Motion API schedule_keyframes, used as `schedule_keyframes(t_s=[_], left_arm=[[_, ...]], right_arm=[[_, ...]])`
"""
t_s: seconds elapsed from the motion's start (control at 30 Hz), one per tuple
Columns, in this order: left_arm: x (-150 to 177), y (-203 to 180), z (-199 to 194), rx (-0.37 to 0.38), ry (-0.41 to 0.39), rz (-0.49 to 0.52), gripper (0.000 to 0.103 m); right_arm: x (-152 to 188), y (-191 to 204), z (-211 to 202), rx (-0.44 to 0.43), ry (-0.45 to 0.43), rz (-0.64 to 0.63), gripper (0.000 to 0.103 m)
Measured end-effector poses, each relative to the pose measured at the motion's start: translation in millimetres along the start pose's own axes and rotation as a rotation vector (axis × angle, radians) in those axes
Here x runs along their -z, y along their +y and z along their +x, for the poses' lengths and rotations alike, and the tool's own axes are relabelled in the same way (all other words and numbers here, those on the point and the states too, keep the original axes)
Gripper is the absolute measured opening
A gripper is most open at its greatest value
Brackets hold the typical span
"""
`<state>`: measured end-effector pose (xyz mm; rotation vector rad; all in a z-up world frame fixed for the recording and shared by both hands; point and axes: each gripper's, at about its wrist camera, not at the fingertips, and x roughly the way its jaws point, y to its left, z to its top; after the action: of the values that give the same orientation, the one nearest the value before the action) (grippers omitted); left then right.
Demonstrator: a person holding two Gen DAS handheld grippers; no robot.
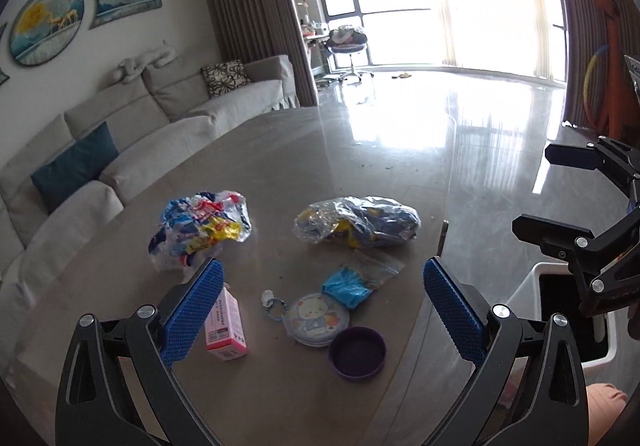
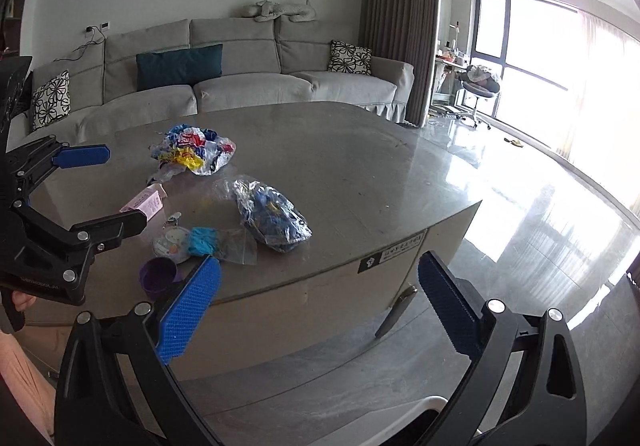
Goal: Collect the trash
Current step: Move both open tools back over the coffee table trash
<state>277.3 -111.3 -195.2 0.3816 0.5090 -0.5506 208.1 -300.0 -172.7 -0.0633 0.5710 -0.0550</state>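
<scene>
Both tongs empty, jaws wide apart: left gripper (image 1: 320,310) hovers over near edge of grey table (image 1: 280,149), right gripper (image 2: 318,302) held off the table's corner, above a white bin (image 1: 536,286) on the floor. Trash on table, all untouched: 1) crumpled multicolour wrapper (image 1: 202,228), far left; 2) crumpled clear bag w/ blue-yellow contents (image 1: 356,224), far right; 3) blue crumpled scrap (image 1: 346,286) lying on a flat clear plastic bag (image 1: 380,266), centre. Other items nearby, status as trash uncertain: pink carton (image 1: 224,326) lying just beside left gripper's left pad; round cartoon-print case (image 1: 318,320) w/ keychain (image 1: 270,302) attached or touching, cannot tell; purple lid or shallow cup (image 1: 357,352) nearest the person, touching or overlapping the case. Step in hand, by judgement: start of collection, approach phase, nothing picked yet. Next move prob. calls for lowering the left gripper onto blue scrap or pink carton, both between or near its pads, closing firmly, then carrying across to the bin on the right. Crumpled film is soft & springy, so a deep pinch is advised; loose bag beneath the scrap may lift w/ it.
</scene>
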Motion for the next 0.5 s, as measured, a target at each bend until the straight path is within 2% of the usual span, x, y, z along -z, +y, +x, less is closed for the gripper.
schedule_keyframes(t_s=[0.17, 0.27, 0.37, 0.5], left_arm=[[-9.8, 37.3, 16.2, -0.014, -0.012, -0.087, 0.098], [-16.5, 52.7, 28.9, -0.026, -0.016, -0.119, 0.098], [-14.6, 62.9, 38.2, -0.044, -0.025, -0.149, 0.098], [-3.1, 70.8, 57.6, -0.049, 0.021, -0.164, 0.098]], right_arm=[[-31.5, 19.0, 37.9, -0.071, -0.016, -0.010, 0.098], [-42.2, 28.1, 67.4, -0.100, 0.011, -0.020, 0.098], [-46.6, 34.5, 96.3, -0.108, 0.045, -0.029, 0.098], [-40.9, 39.3, 127.8, -0.107, 0.091, -0.039, 0.098]])
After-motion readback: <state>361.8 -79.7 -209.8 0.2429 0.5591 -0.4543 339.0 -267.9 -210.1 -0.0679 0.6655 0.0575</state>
